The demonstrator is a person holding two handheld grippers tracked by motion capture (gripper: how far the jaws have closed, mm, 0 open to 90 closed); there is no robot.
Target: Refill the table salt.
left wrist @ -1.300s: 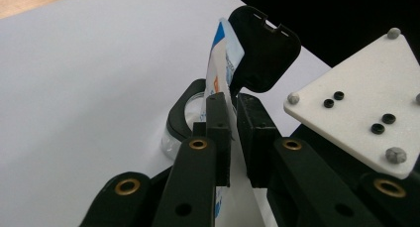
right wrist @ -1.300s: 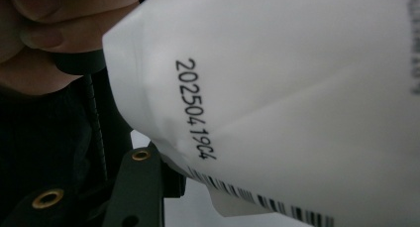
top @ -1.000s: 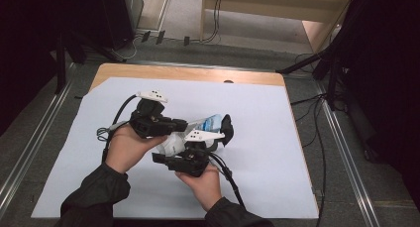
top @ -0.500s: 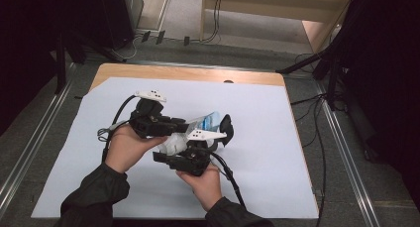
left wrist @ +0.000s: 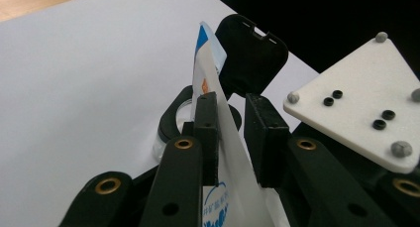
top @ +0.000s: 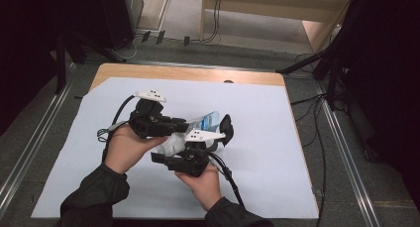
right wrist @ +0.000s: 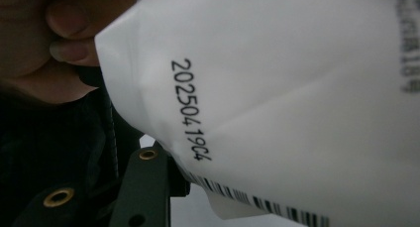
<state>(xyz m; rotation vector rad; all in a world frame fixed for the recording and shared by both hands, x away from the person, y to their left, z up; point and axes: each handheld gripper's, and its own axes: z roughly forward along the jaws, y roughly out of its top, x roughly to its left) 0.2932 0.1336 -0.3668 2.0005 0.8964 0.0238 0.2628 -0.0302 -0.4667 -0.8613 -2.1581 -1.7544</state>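
**A:** High view: I have both grippers bunched in the middle of the white sheet (top: 277, 138), with the pouch (top: 205, 120) between them and its blue top pointing to the upper right.

**B:** Which step do you reckon this is?

**A:** Getting a fresh hold near the pouch's top, I think, to open it beside the jar (left wrist: 173, 123). The jar's black flip lid (left wrist: 252, 53) stands open just behind.

**B:** And the left gripper (top: 184, 125)?

**A:** Its jaws are narrow and have just been closing, with the pouch standing between them. One pad lies against it. I cannot tell whether the other presses.

**B:** The right gripper (top: 166, 152)?

**A:** It sits at the pouch's lower end, in the centre of the frame. The right gripper view has the printed pouch lying over the jaws, so I cannot tell if it grips.

**B:** Next move?

**A:** A firm pinch with the left before any pull, keeping the top above the jar's mouth.

**B:** Anything changed since a second ago?

**A:** Hardly: hands, pouch and lid sit where they were.
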